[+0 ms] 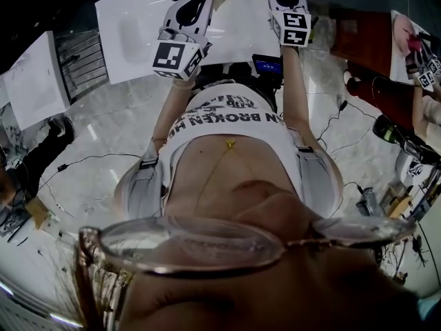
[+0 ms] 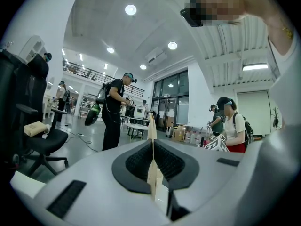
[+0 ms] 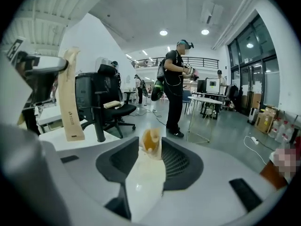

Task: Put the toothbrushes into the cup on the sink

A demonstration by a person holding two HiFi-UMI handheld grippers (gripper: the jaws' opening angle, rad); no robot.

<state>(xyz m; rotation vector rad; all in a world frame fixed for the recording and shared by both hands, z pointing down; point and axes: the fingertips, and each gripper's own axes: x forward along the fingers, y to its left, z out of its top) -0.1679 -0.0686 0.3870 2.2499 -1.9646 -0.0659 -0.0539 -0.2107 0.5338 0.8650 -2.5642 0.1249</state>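
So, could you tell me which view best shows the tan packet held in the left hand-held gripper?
The right gripper view: it shows the tan packet flat-on, nearly full length, held in the left hand-held gripper. The left gripper view sees it only edge-on between shut jaws; the head view shows just its tip.

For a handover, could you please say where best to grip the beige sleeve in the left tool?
Likely the beige sleeve's printed lower end, clear of the left tool. Come edge-on, closing on its broad flat faces; it stands upright, thin and flat.
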